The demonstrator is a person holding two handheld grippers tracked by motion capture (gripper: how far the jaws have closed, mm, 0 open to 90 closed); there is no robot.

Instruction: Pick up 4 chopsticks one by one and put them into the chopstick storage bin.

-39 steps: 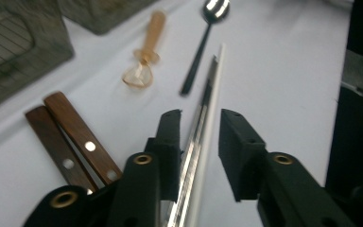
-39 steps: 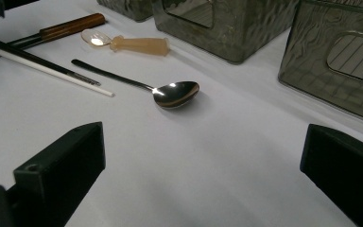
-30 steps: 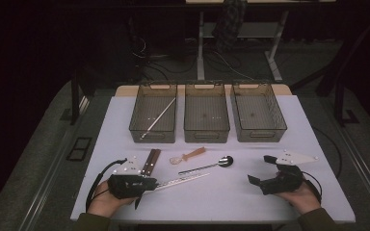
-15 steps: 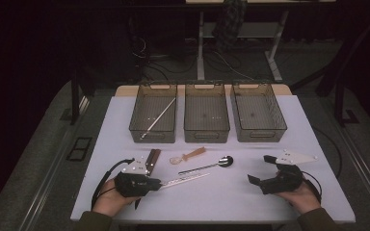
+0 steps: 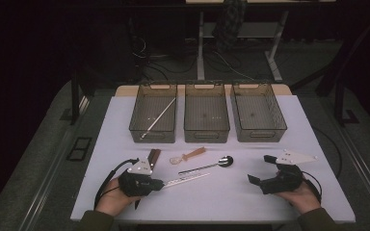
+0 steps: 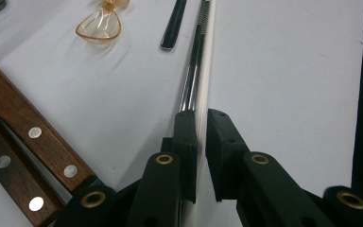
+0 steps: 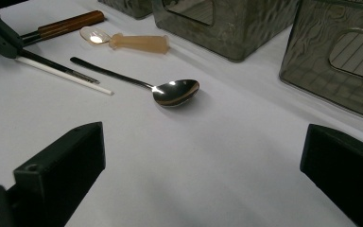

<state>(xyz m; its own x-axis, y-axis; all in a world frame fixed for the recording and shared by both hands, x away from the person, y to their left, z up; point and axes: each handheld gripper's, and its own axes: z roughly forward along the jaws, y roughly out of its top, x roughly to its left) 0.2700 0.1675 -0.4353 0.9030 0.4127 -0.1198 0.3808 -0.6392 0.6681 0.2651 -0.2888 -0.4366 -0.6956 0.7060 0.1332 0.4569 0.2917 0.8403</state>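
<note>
White chopsticks (image 6: 201,71) lie flat on the worktop (image 5: 221,202), long axis toward 2 o'clock from the left gripper (image 6: 201,137), whose closing fingers pinch their near end; the right gripper (image 5: 260,169) rests wide open, empty.

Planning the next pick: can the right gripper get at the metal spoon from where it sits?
Probably yes. The right gripper has its jaws wide open, and only bare table lies between it and the metal spoon, whose bowl faces it.
</note>
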